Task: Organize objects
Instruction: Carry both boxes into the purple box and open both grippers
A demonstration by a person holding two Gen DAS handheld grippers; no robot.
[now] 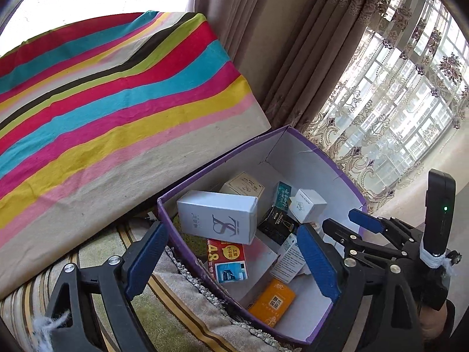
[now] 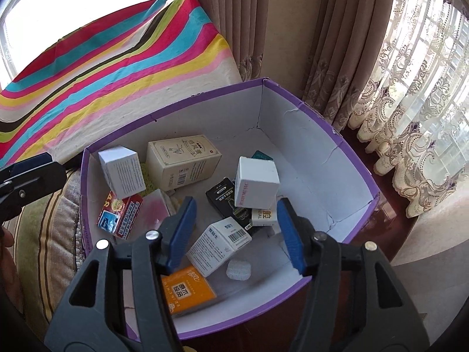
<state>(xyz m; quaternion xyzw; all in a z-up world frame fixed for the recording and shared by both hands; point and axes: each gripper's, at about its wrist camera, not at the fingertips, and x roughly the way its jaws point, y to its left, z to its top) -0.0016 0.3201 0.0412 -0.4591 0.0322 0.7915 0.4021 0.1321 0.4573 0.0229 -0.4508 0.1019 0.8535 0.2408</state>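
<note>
Beside the striped cushion (image 2: 117,58) and curtains, the purple box (image 2: 346,152) already holds about 10 small cartons, so I judge sorting nearly done, as my left gripper (image 1: 231,261) and right gripper (image 2: 237,234) hover over it, jaws wide, empty.

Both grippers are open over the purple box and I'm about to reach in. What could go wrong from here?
1. The small boxes lie jumbled and leaning; closing the right gripper on the barcoded white box may also catch the orange box partly under it.
2. The tall white box rests tilted on the red box and could topple.
3. The left gripper straddles the purple box wall and might snag it.
</note>
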